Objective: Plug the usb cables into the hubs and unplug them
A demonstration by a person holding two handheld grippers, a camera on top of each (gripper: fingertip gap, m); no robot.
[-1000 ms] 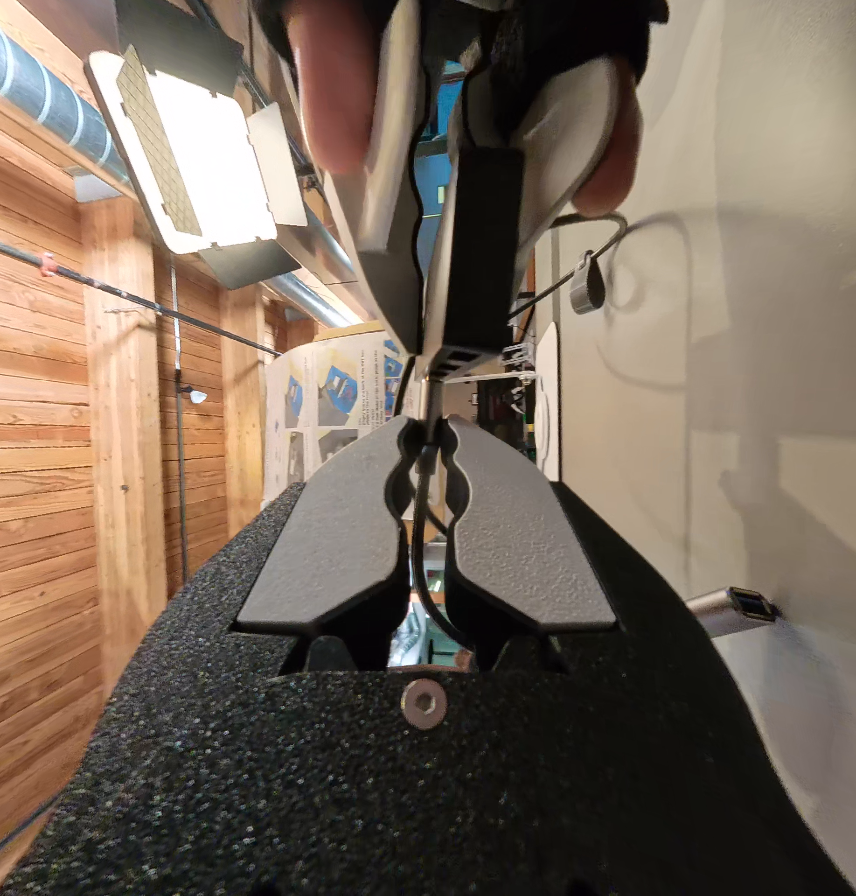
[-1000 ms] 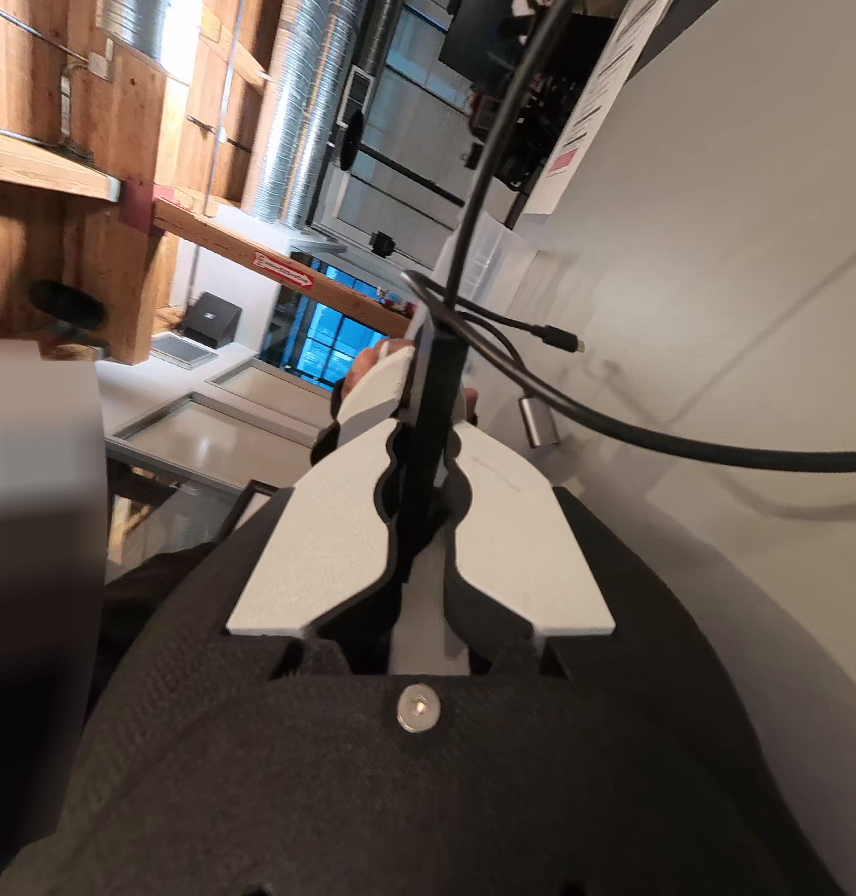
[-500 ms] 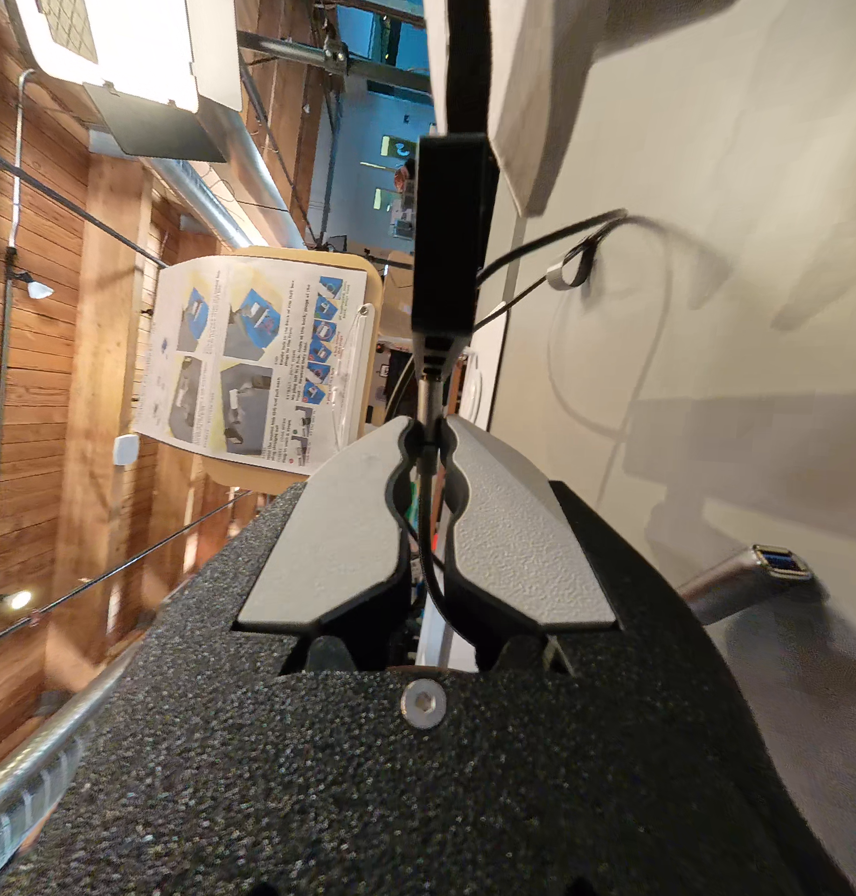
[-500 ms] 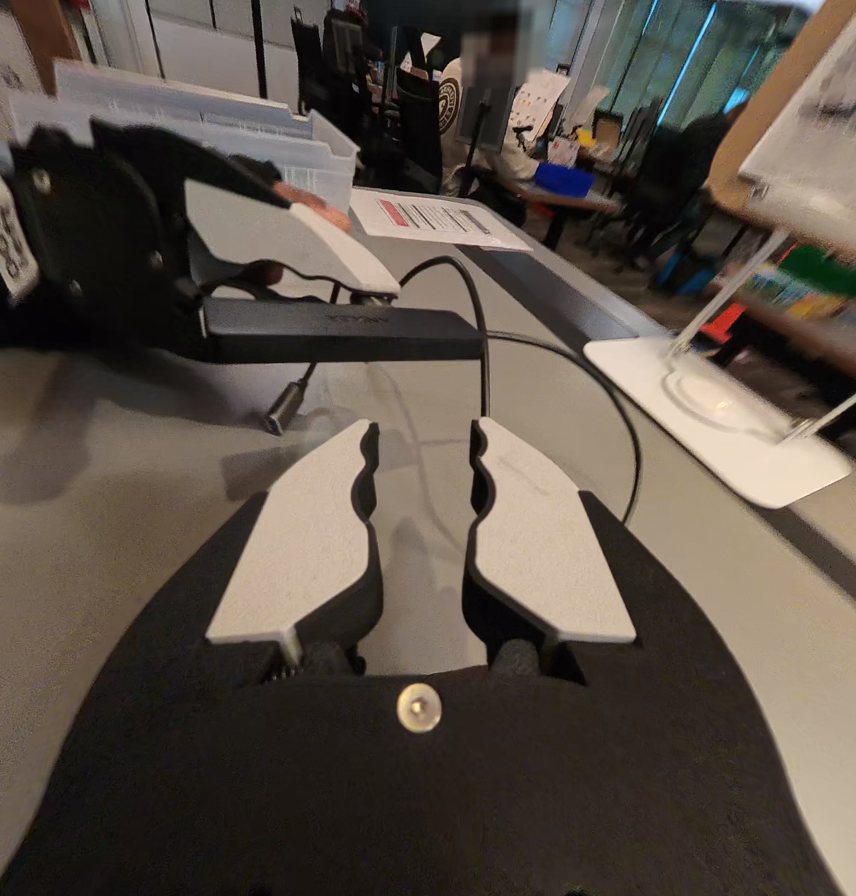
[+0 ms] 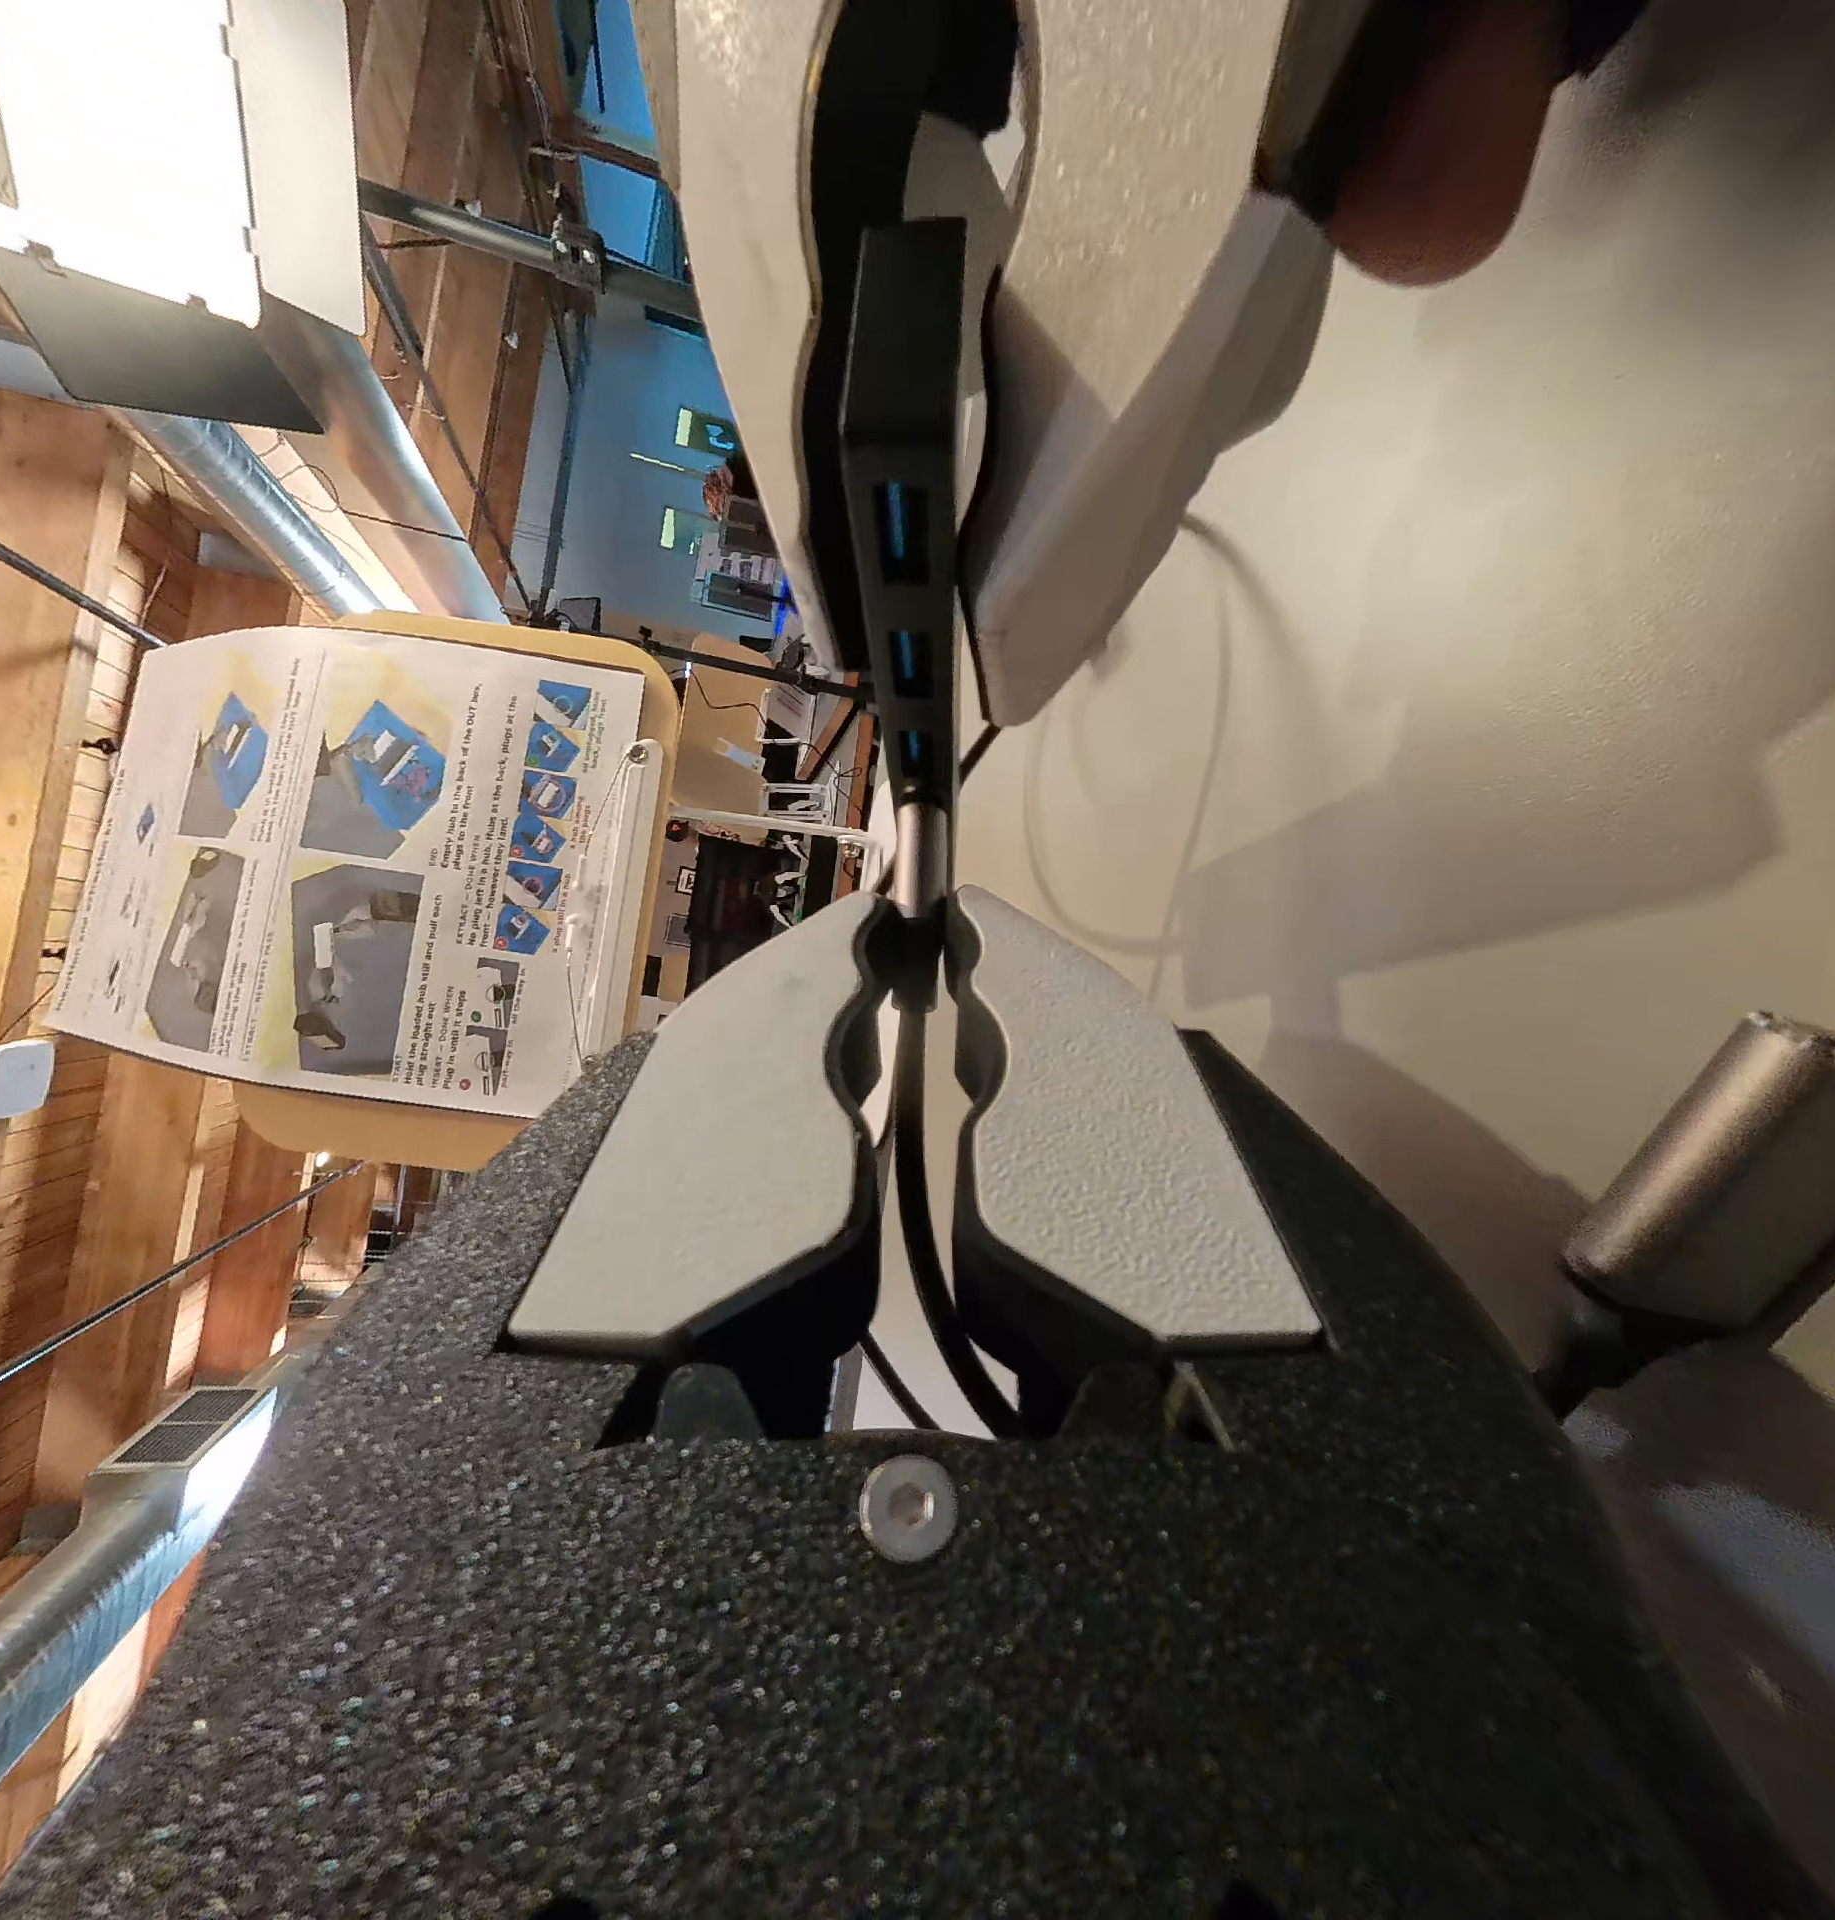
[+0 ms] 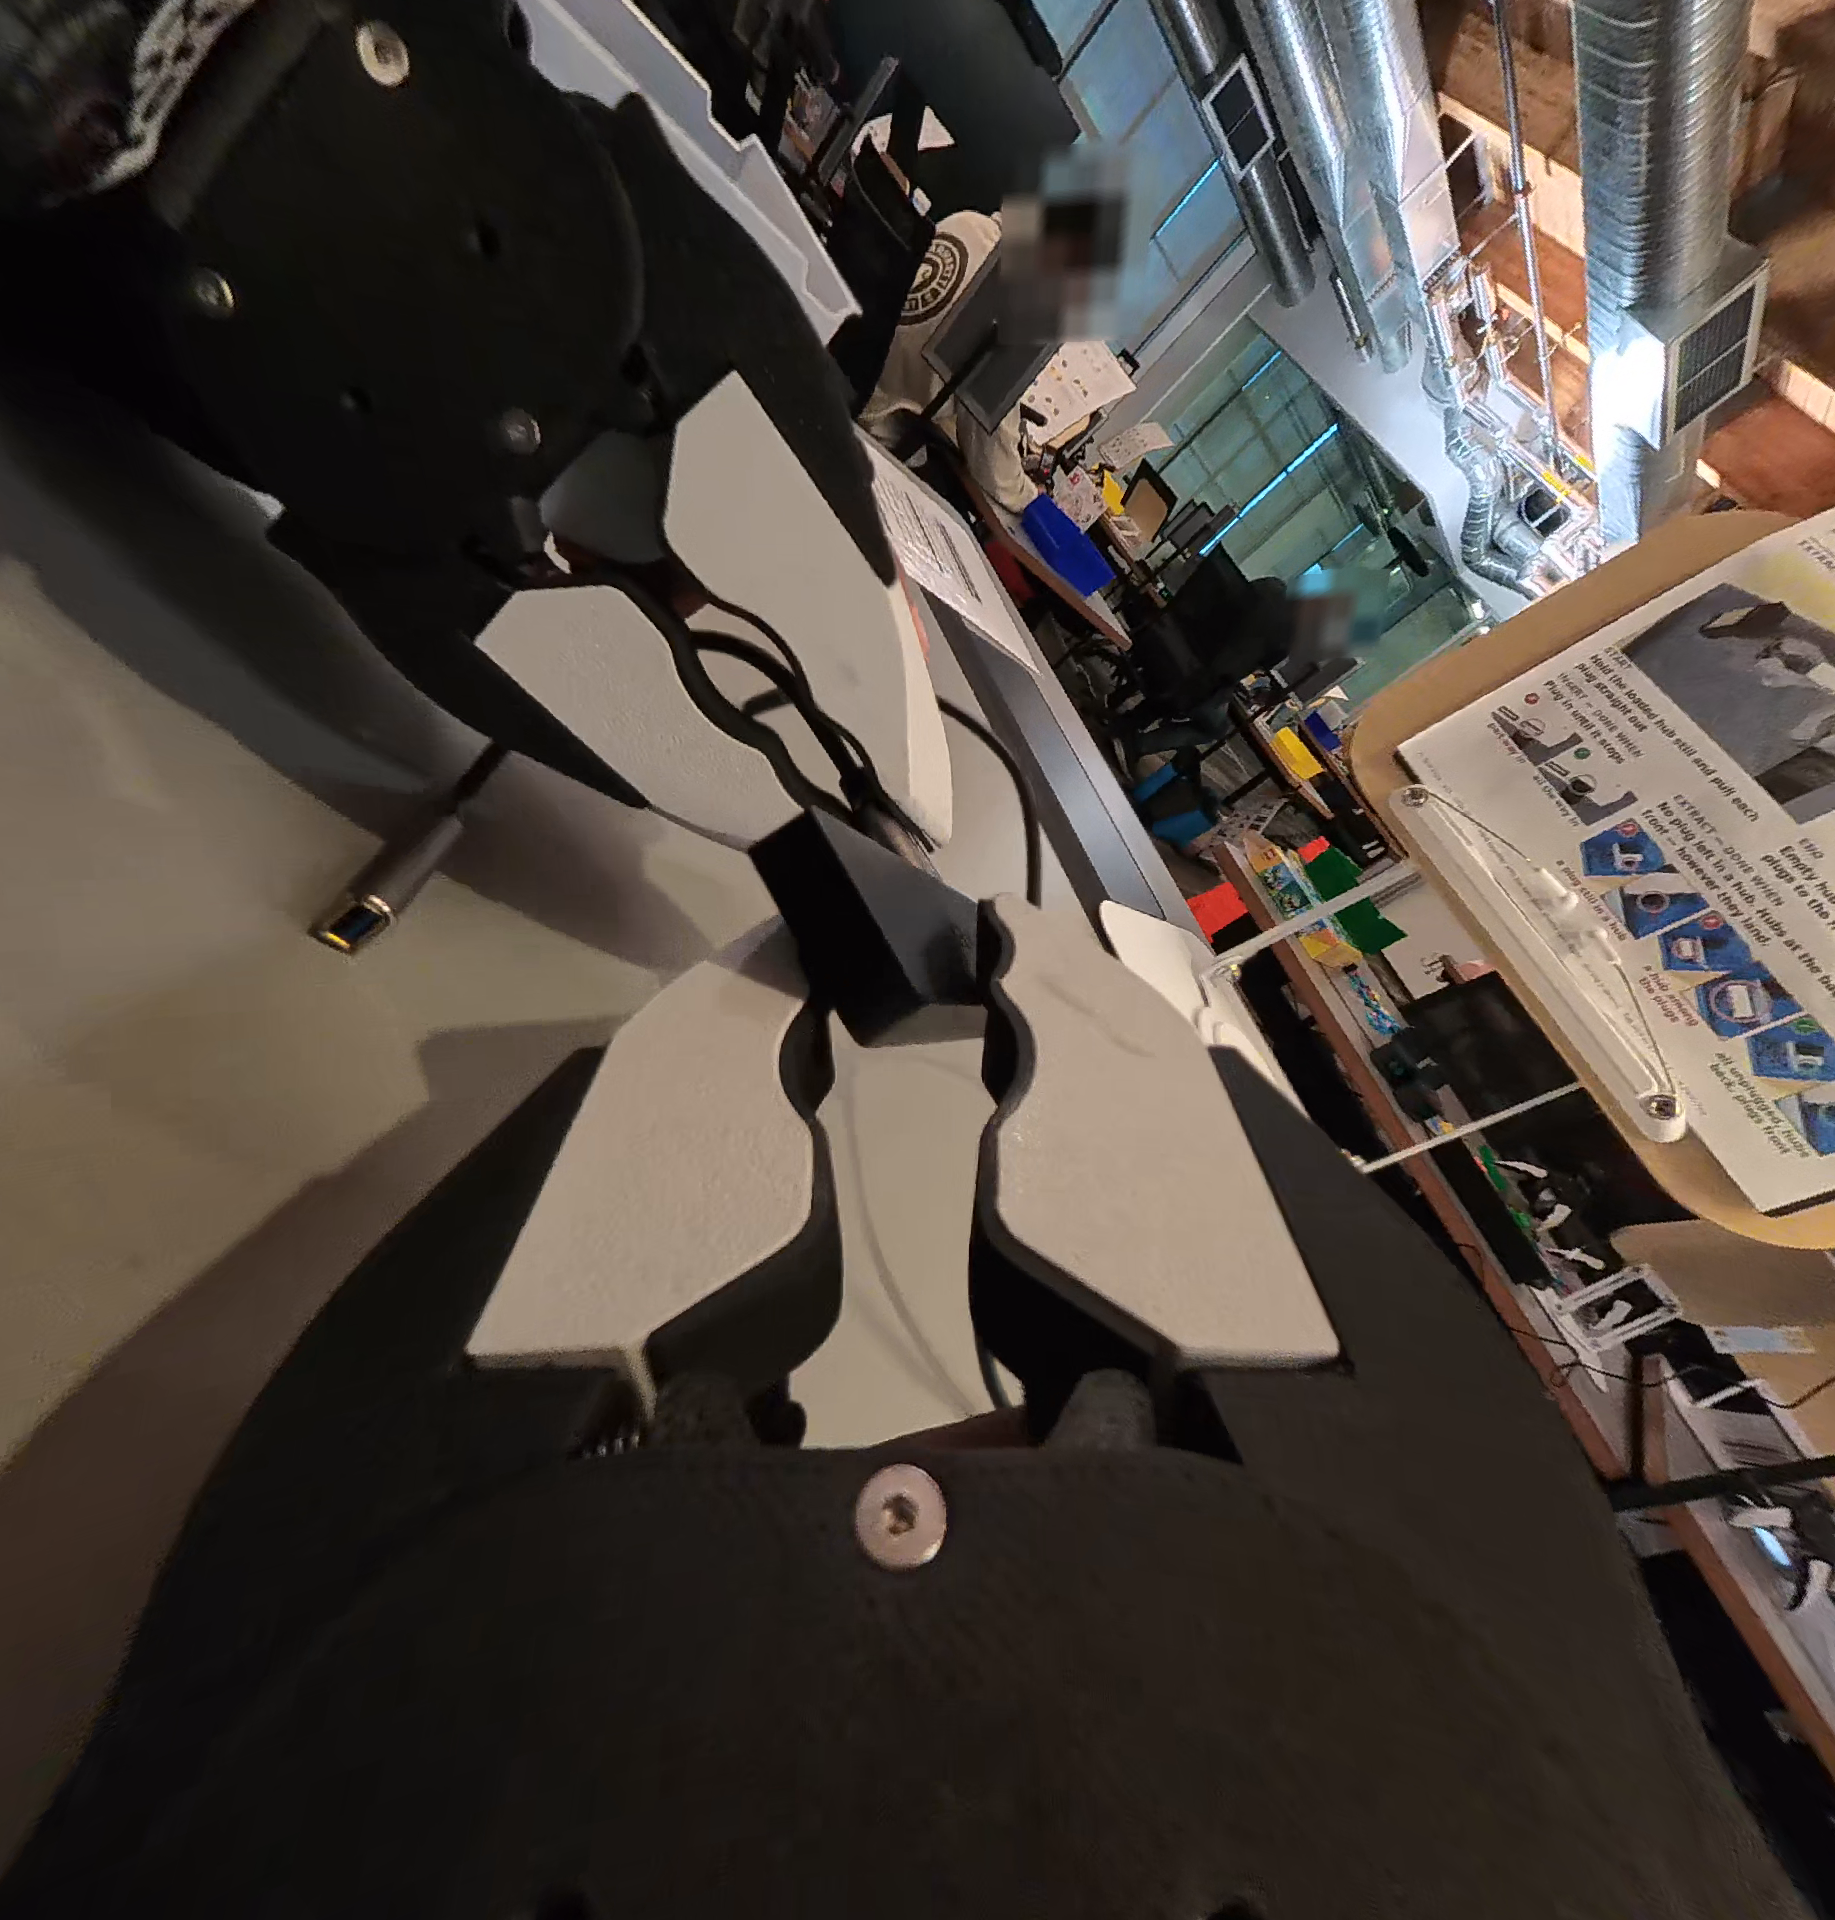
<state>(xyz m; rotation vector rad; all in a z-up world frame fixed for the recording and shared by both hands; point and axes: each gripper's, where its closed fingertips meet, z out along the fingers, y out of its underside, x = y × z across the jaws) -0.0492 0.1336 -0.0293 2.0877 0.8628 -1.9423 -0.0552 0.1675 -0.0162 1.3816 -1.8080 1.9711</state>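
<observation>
Black hub (image 5: 897, 436) lies lengthwise between both clamped hand-held grippers, plug (image 5: 918, 862) in left.

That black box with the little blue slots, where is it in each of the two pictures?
Left wrist view: the black hub runs up from the centre to the top, between the other claw's pale fingers, with a silver plug in its near end.
Right wrist view: the hub sits at the centre, one end between this claw's fingertips.
Shared landmark: the instruction sheet, left in the left wrist view, at the right edge in the right.
</observation>
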